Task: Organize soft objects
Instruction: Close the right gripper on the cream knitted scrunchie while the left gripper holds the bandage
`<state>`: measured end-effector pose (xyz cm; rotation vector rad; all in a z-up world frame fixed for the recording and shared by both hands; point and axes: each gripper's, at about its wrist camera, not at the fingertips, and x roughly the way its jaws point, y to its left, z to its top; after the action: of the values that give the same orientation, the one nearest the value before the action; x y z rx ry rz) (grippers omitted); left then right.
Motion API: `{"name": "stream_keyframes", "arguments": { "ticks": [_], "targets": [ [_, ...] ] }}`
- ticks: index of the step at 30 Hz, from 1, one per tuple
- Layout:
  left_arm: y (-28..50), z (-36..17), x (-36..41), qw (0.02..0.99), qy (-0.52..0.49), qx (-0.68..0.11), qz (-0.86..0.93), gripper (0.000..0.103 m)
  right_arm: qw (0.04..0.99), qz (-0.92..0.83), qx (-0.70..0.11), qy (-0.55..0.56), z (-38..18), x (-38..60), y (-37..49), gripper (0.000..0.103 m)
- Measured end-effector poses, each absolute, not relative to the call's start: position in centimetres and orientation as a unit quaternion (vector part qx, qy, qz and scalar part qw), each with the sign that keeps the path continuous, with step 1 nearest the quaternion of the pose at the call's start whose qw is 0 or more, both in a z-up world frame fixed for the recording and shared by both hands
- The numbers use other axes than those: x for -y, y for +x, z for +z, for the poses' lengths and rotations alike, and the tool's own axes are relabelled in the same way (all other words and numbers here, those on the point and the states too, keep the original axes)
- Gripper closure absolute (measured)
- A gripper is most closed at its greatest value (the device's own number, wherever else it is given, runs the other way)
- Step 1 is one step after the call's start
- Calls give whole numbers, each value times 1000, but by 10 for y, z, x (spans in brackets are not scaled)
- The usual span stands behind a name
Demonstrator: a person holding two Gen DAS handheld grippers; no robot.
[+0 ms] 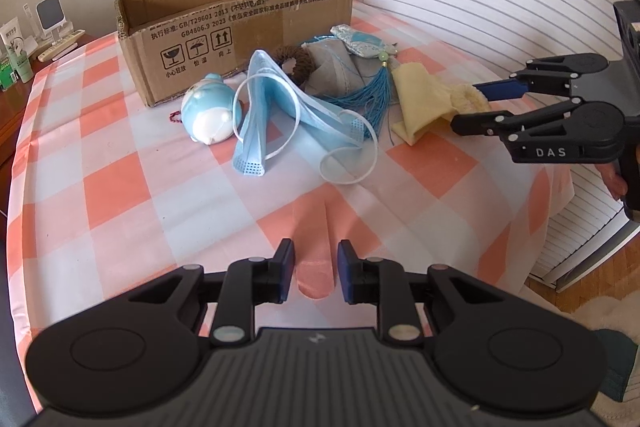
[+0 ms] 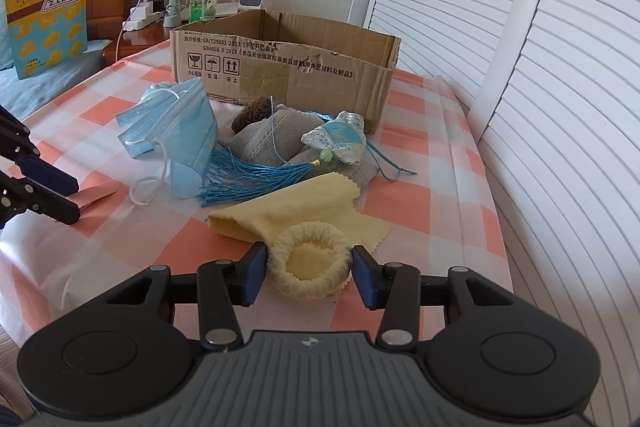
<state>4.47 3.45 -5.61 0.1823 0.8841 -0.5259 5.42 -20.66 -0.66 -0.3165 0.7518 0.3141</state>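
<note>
A cream scrunchie (image 2: pixel 308 269) lies on a folded yellow cloth (image 2: pixel 304 203), and my right gripper (image 2: pixel 308 267) is shut on it, one pad pressing each side. From the left wrist view, the right gripper (image 1: pixel 466 107) reaches in from the right over the yellow cloth (image 1: pixel 420 99). Behind lie blue face masks (image 1: pixel 280 95), a grey pouch (image 2: pixel 264 139), a blue sachet with a tassel (image 2: pixel 340 139), a brown scrunchie (image 1: pixel 298 61) and a pale blue toy (image 1: pixel 210 111). An open cardboard box (image 1: pixel 240 23) stands at the back. My left gripper (image 1: pixel 316 267) is shut on a raised fold of the checked tablecloth (image 1: pixel 120 187).
White louvred doors (image 2: pixel 540 87) run close along the table's right side. A wooden bedside top (image 2: pixel 160 23) behind the box carries a small fan, bottles and a charger. A yellow snack bag (image 2: pixel 48 11) stands at the far left.
</note>
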Motion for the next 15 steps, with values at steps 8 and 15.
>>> {"name": "stream_keyframes", "arguments": {
  "ticks": [8,15],
  "targets": [
    [41,-56,-36,868,83,-421,-251,81,899,158,-389,-126,-11,212,42,36],
    [41,-56,-38,868,77,-422,-250,81,902,160,-391,-92,-25,219,32,0]
  ]
}}
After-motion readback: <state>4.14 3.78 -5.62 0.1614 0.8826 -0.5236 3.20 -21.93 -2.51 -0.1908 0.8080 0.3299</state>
